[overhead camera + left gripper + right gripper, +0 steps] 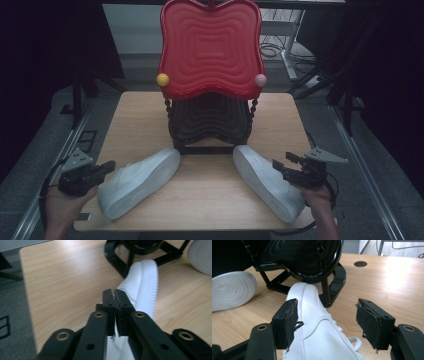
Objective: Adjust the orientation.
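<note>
The right tongs stood spread around the right shoe before the rack — not yet pinching; left tongs pressed together. Next, I judged, closing on it.

the left tool has its two black jaws pressed together, nothing between them. just beyond and under them a white shoe lies on the wooden worktop, its toe near a black stand's base.
</note>
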`<state>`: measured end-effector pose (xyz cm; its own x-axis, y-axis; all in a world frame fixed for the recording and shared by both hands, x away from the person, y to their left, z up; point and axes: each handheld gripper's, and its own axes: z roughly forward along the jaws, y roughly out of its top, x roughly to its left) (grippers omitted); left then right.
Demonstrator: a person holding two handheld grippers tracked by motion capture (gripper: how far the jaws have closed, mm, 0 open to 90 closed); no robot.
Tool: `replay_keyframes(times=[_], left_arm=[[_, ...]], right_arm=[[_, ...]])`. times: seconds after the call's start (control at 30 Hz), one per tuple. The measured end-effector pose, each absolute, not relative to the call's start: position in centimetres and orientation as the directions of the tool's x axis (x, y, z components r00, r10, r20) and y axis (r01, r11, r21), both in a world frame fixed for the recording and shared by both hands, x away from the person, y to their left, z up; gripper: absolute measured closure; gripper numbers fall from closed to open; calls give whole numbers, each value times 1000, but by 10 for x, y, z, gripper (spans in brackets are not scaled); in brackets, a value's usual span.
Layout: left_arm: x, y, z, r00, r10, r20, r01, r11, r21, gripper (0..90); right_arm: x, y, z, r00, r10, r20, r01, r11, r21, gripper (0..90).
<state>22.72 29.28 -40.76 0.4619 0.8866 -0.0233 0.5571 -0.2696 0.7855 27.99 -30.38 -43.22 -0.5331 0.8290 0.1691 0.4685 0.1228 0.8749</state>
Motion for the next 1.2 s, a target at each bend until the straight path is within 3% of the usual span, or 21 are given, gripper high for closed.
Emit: replay_keyframes(times=[0.27, 0.4, 0.73, 1.2], left_arm=[[233, 321, -416, 425, 904, -42, 634, -265, 726, 898], [237, 329, -428, 423, 901, -97, 667, -237, 706, 898], [247, 321, -458, 437, 890, -132, 723, -260, 640, 899], [245, 317, -463, 432, 890, -143, 727, -250, 640, 899]], right_arm=[[282, -298, -426, -544, 824, 160, 453, 127, 883, 341], [283, -296, -426, -549, 821, 158, 450, 131, 883, 344], [277, -295, -426, -546, 822, 165, 452, 123, 884, 350], [280, -295, -429, -549, 819, 167, 455, 125, 881, 350]])
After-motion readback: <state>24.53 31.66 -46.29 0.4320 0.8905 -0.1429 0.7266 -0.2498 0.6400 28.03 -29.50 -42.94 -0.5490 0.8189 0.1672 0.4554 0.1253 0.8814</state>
